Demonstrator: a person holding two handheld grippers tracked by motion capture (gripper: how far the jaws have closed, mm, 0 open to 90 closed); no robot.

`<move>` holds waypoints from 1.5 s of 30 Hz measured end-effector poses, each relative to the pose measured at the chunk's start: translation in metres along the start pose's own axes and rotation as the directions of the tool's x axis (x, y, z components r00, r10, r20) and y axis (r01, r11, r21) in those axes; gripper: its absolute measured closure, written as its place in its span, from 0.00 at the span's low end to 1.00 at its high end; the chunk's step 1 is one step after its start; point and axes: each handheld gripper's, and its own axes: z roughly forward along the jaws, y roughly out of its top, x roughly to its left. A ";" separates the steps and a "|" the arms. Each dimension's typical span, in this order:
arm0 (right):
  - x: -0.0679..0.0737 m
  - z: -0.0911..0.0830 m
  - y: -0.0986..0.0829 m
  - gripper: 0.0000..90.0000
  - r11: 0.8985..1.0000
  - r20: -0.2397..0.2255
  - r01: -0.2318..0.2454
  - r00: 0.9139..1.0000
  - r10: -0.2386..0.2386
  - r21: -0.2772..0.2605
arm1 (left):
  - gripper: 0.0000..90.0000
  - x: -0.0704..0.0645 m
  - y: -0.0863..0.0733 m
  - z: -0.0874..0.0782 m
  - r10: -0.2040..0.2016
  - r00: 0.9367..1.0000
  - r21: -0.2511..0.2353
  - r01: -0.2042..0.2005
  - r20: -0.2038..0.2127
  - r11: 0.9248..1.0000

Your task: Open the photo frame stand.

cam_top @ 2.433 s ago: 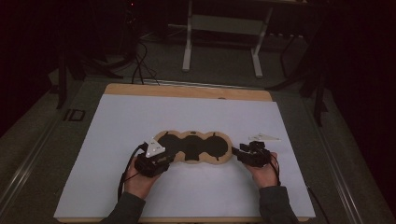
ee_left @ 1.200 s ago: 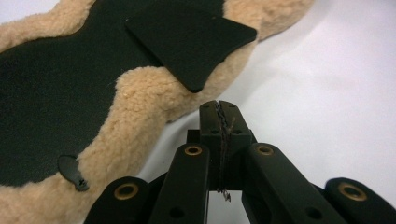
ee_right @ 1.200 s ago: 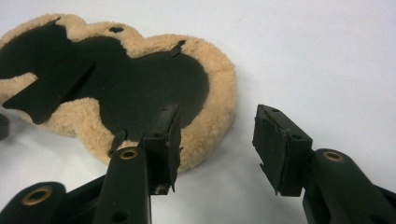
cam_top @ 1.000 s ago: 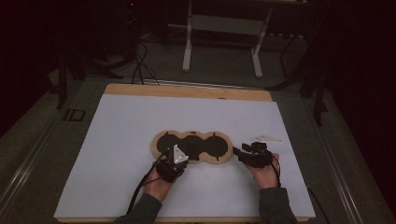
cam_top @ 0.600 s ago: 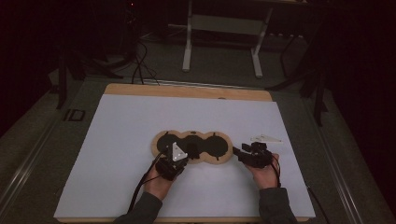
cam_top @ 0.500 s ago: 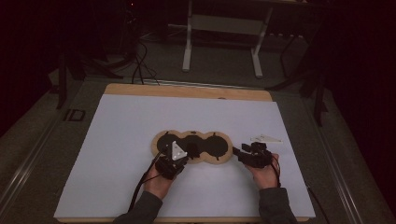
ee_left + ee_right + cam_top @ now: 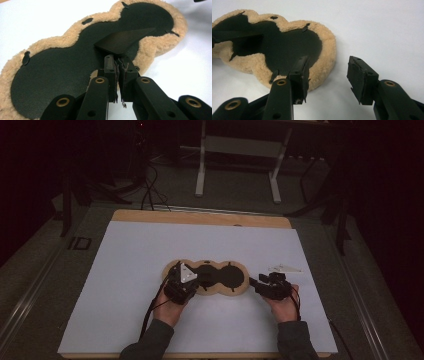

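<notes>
While left tongs pinch its near edge, fleece pad lies beside right tongs.

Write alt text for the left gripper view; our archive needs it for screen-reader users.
The left gripper, its black fingers shut, pinches a flat black flap lifted off a black three-lobed pad with a tan fleece border. The pad lies on a white table.

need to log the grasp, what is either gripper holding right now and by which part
The left gripper is shut on a black flap of the fleece-edged pad, pinching the flap's near edge and lifting it. The right gripper is open, holding nothing.
</notes>
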 end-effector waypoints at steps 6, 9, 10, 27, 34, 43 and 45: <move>0.000 0.000 0.000 0.57 1.000 -0.002 0.004 1.000 -0.004 0.002 | 0.78 0.001 0.000 0.001 0.037 0.999 0.010 -0.037 -0.003 0.999; 0.000 0.000 0.000 0.57 1.000 -0.003 0.005 1.000 -0.005 0.004 | 0.67 -0.001 0.001 0.003 0.068 0.998 0.023 -0.068 -0.001 0.997; 0.000 0.000 0.000 0.57 1.000 -0.003 0.006 1.000 -0.006 0.004 | 0.64 -0.003 0.001 0.004 0.076 0.997 0.020 -0.076 -0.004 0.997; -0.001 0.000 0.000 0.57 1.000 -0.008 0.009 1.000 -0.009 0.003 | 0.58 -0.009 0.020 0.020 0.238 0.971 0.049 -0.236 -0.036 0.971; -0.001 0.000 -0.001 0.57 1.000 -0.013 0.007 1.000 -0.007 0.003 | 0.62 -0.011 0.028 0.029 0.310 0.950 0.092 -0.307 -0.024 0.947; -0.001 0.000 0.000 0.57 1.000 -0.017 0.004 1.000 -0.004 0.005 | 0.72 -0.015 0.037 0.031 0.350 0.936 0.099 -0.345 -0.041 0.933; -0.001 0.000 0.000 0.57 1.000 -0.018 0.004 1.000 -0.004 0.005 | 0.74 -0.014 0.039 0.031 0.351 0.935 0.096 -0.346 -0.043 0.933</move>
